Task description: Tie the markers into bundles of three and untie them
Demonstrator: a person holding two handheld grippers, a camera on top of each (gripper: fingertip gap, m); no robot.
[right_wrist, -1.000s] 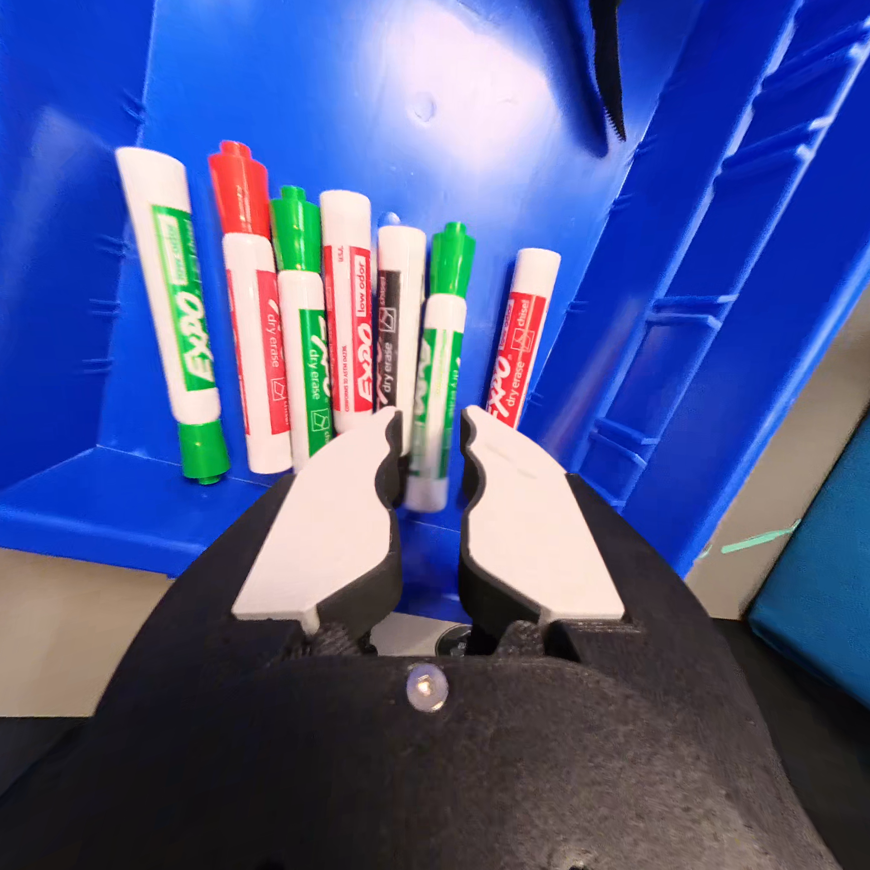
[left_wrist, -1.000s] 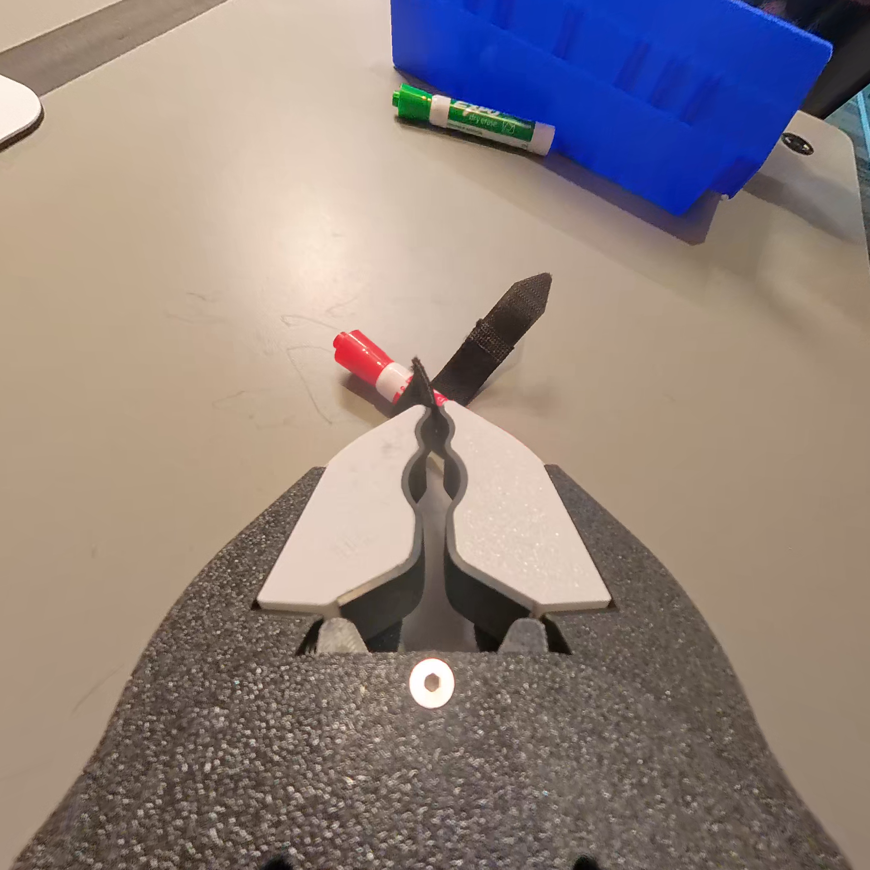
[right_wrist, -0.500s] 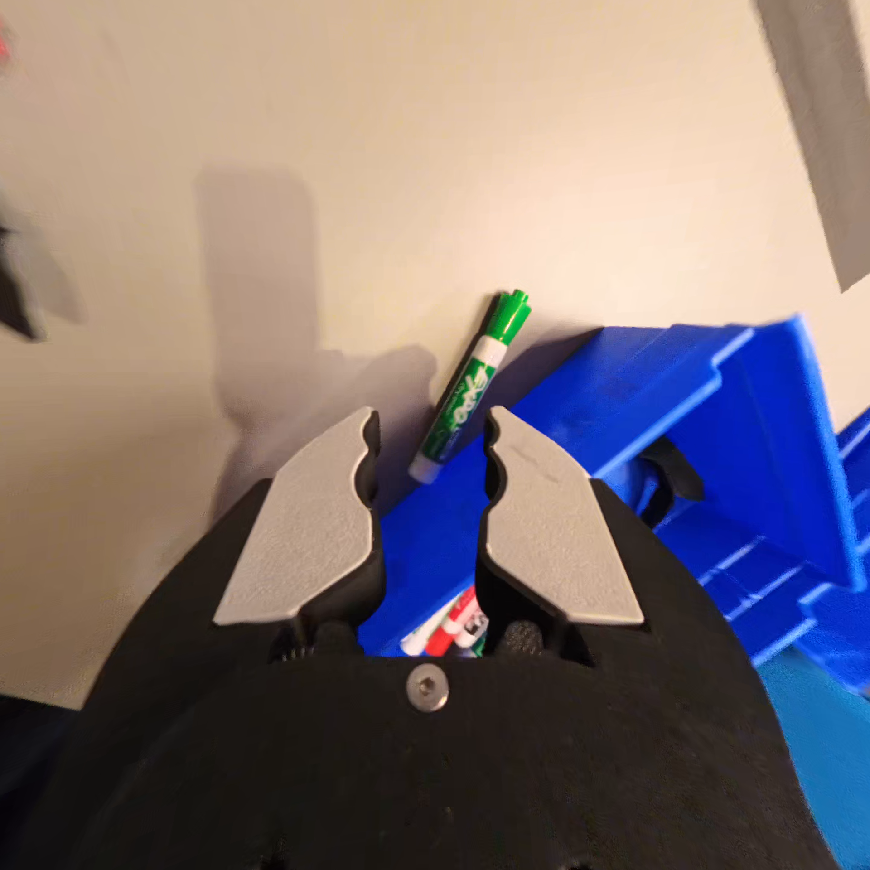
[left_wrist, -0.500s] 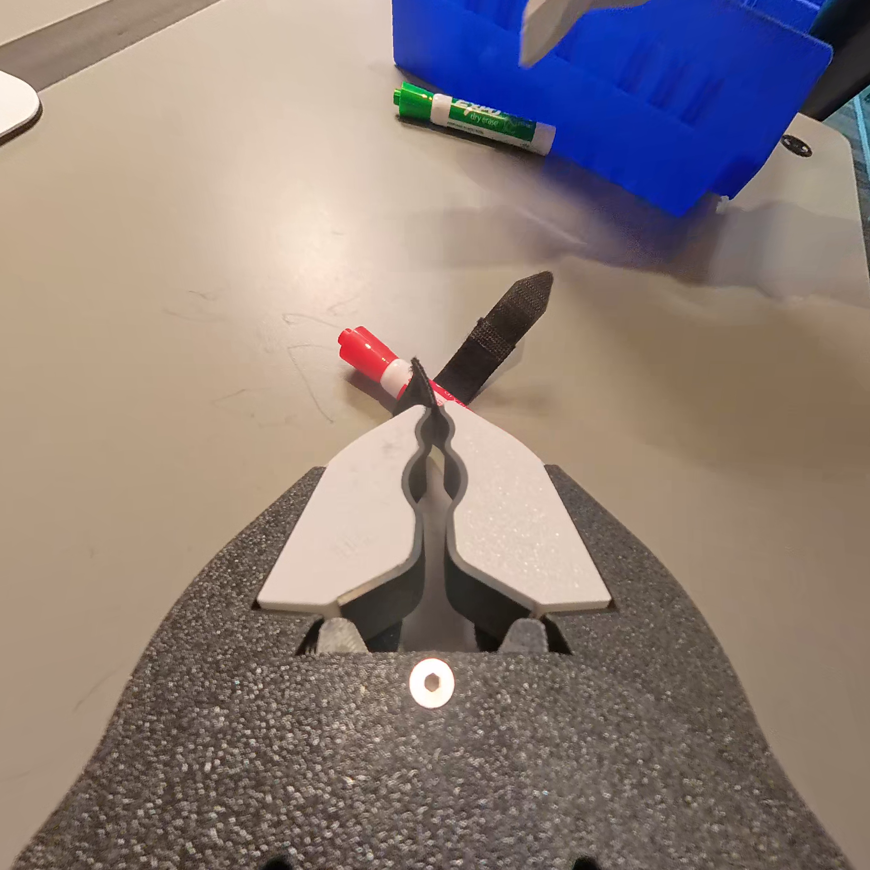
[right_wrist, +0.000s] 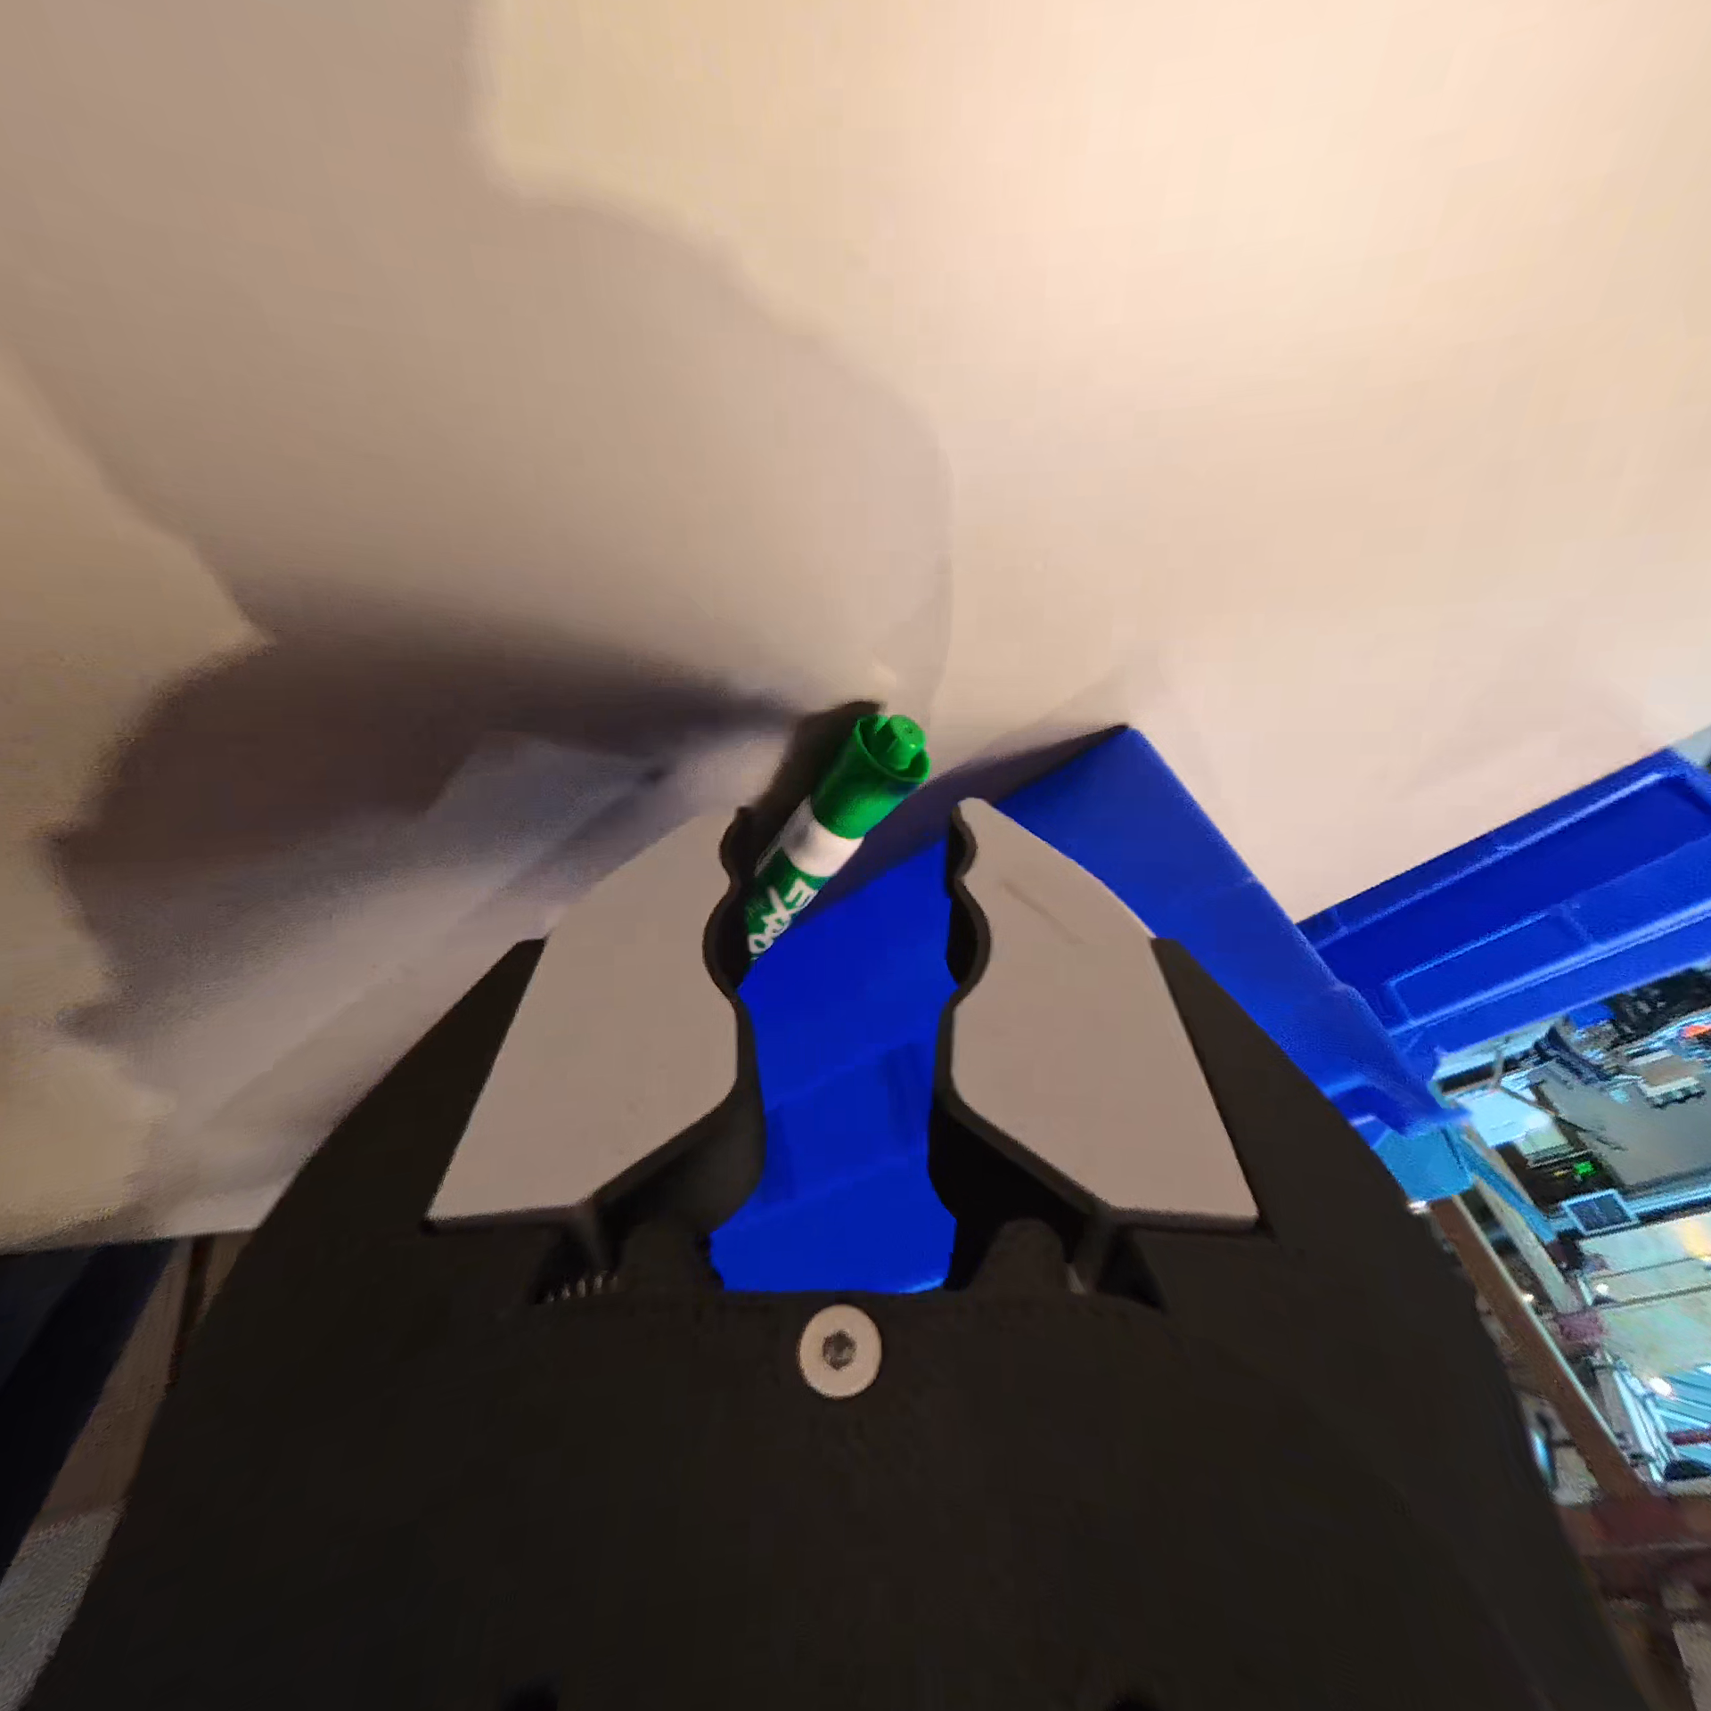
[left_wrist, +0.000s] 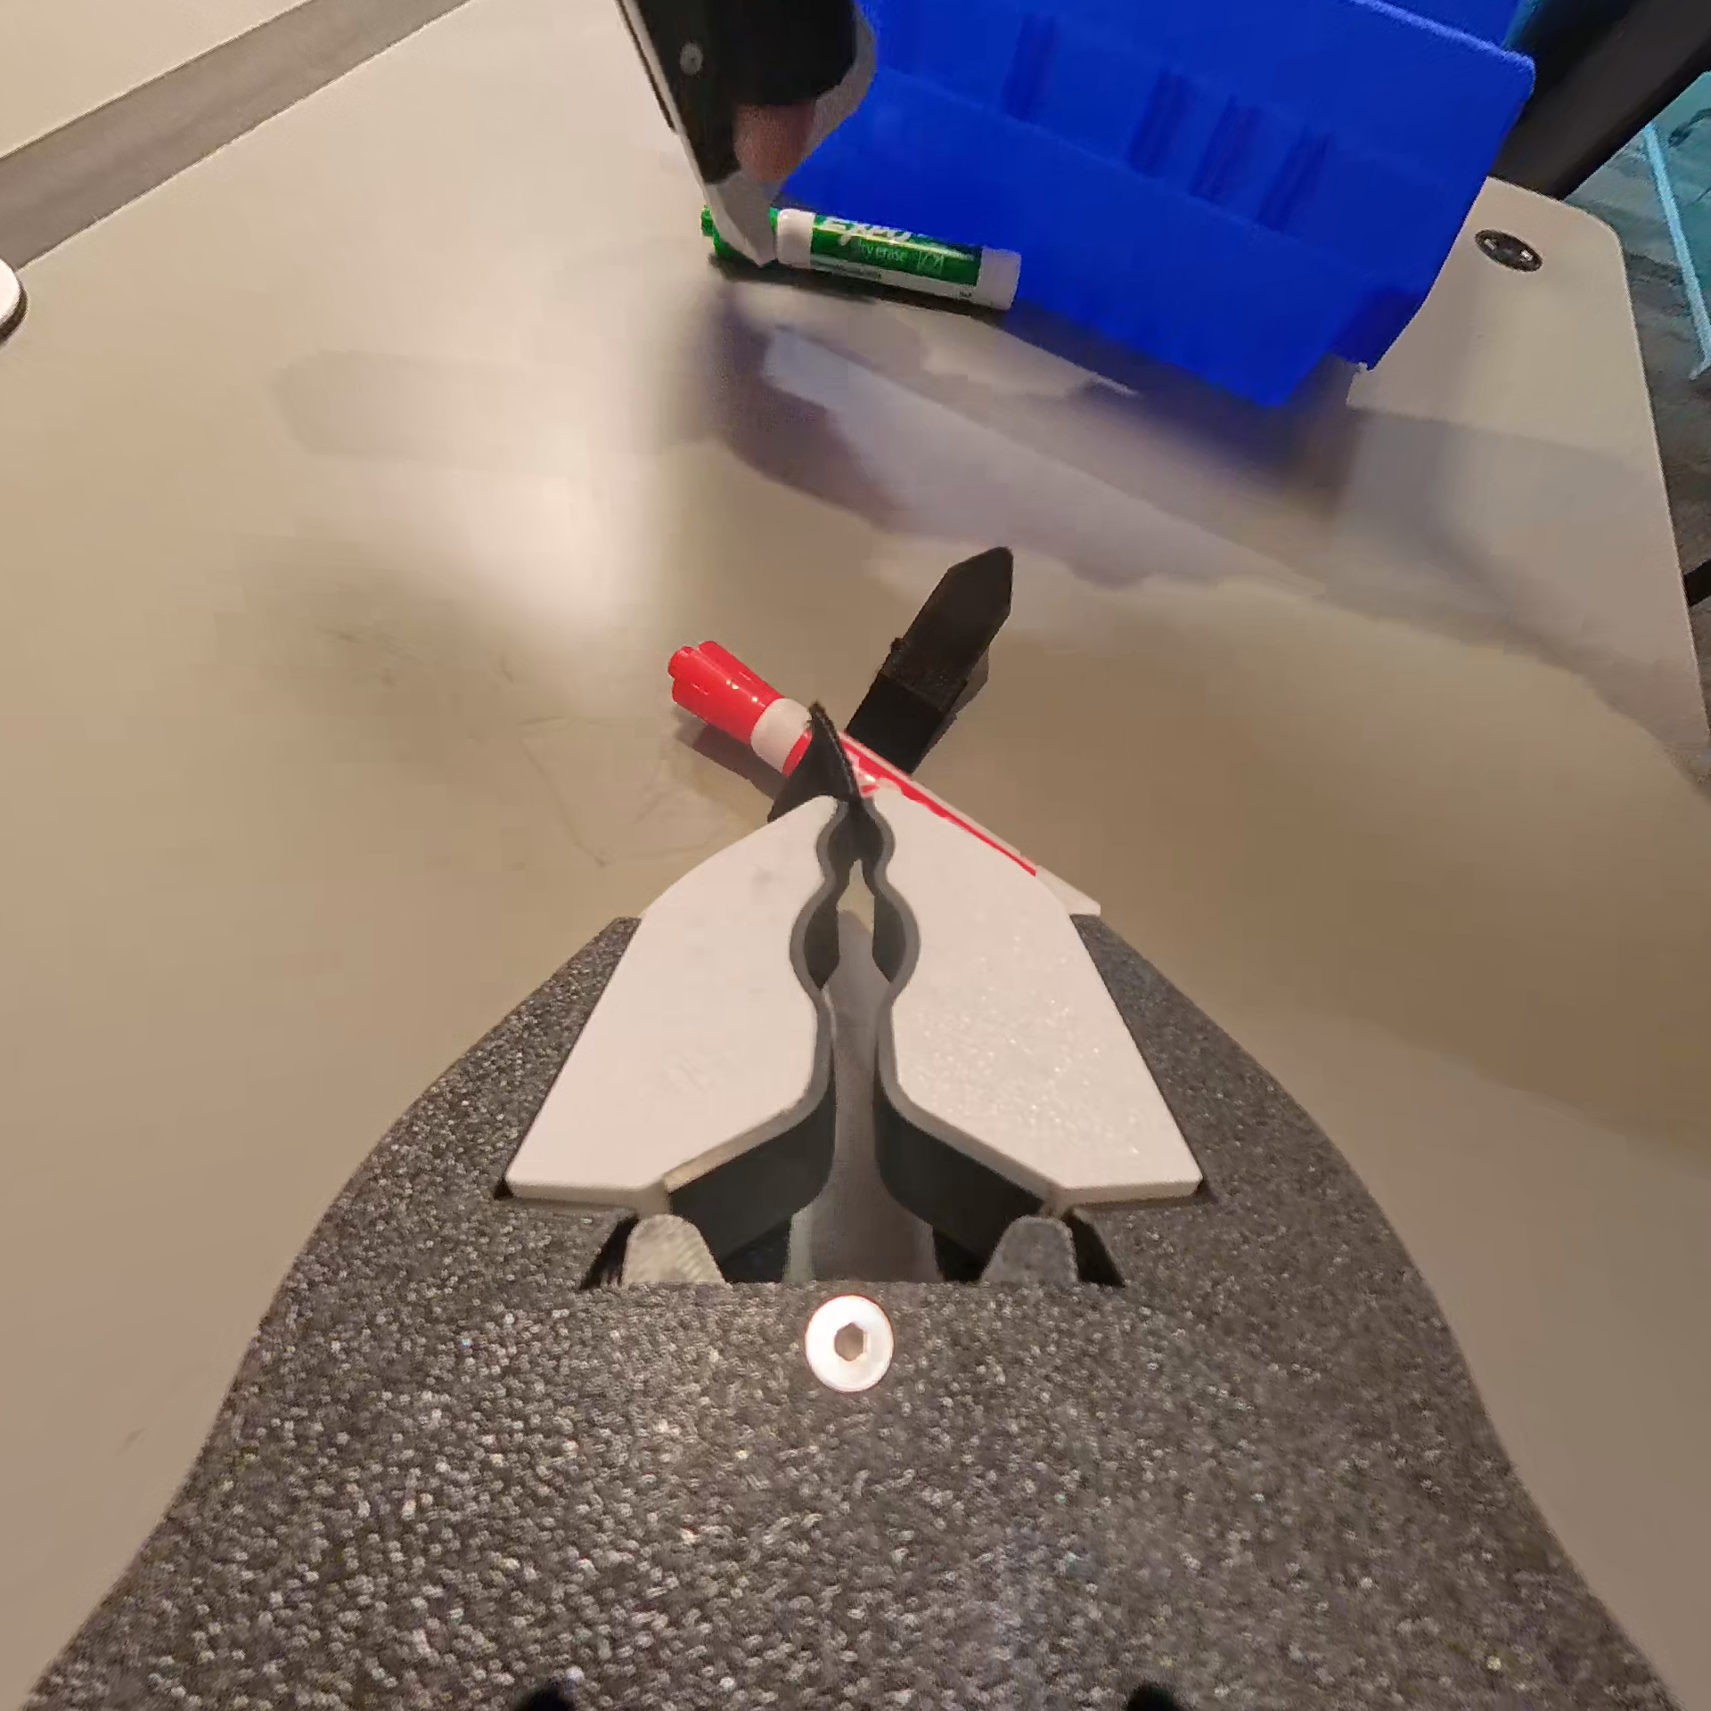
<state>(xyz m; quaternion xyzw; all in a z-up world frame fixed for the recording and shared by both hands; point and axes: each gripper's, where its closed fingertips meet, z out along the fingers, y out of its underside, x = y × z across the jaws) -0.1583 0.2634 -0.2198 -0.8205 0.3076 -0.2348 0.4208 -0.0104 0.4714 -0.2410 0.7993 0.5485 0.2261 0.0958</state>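
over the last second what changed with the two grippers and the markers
The right gripper left the inside of the blue plastic bin and came down, open, over the green-capped dry-erase marker lying on the table against the bin; nothing gripped yet. The left gripper stays shut on the black hook-and-loop strap crossing the red-capped marker, which lies unmoved.
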